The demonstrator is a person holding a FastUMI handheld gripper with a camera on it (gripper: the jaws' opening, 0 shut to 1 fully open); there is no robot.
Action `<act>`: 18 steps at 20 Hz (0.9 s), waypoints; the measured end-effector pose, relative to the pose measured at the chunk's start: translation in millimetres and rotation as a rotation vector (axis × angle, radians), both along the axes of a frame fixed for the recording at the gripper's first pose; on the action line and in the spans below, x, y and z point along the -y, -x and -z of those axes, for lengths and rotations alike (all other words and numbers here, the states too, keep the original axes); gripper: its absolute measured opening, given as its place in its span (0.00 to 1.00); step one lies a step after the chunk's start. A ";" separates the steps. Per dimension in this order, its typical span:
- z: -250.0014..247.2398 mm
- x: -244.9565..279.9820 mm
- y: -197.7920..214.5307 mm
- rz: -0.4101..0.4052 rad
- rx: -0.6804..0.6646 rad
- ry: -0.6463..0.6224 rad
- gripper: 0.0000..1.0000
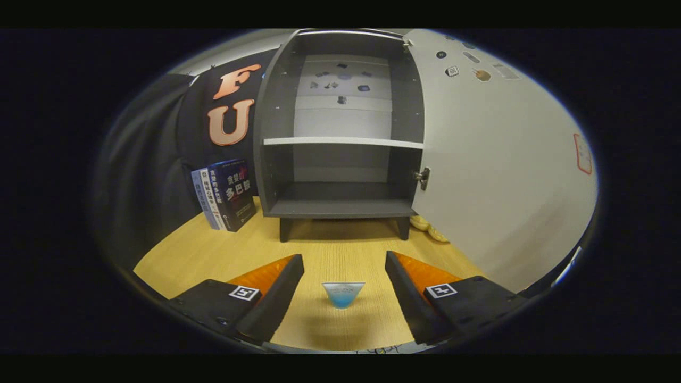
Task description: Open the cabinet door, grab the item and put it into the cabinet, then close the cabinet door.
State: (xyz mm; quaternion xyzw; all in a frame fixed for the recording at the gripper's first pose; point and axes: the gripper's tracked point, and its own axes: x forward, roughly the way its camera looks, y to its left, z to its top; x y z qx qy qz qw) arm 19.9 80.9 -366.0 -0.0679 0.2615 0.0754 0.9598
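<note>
The item (343, 294), a small blue-tinted glass-like cup, stands on the bench (340, 250) at lower centre of the frame, between the fingers of the hand-held gripper (344, 276). The fingers are spread wide and touch nothing, apparently lined up to close on it. Beyond, at upper centre, the cabinet (340, 207) stands with its door (495, 159) swung right, so both shelves lie free to take the cup. Books (226, 194) lean at its left.

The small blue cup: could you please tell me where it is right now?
In the gripper view, the small blue cup stands on the wooden table between the open gripper fingers, untouched, with the open cabinet beyond it.
</note>
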 end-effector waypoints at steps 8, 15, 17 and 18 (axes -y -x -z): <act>64.9 14.0 -6.2 0.021 -0.111 0.013 0.99; 86.2 10.1 -3.5 0.001 -0.193 0.015 0.65; 80.1 10.6 -5.1 0.013 -0.205 0.015 0.64; 73.3 11.7 -8.0 0.024 -0.206 0.012 0.64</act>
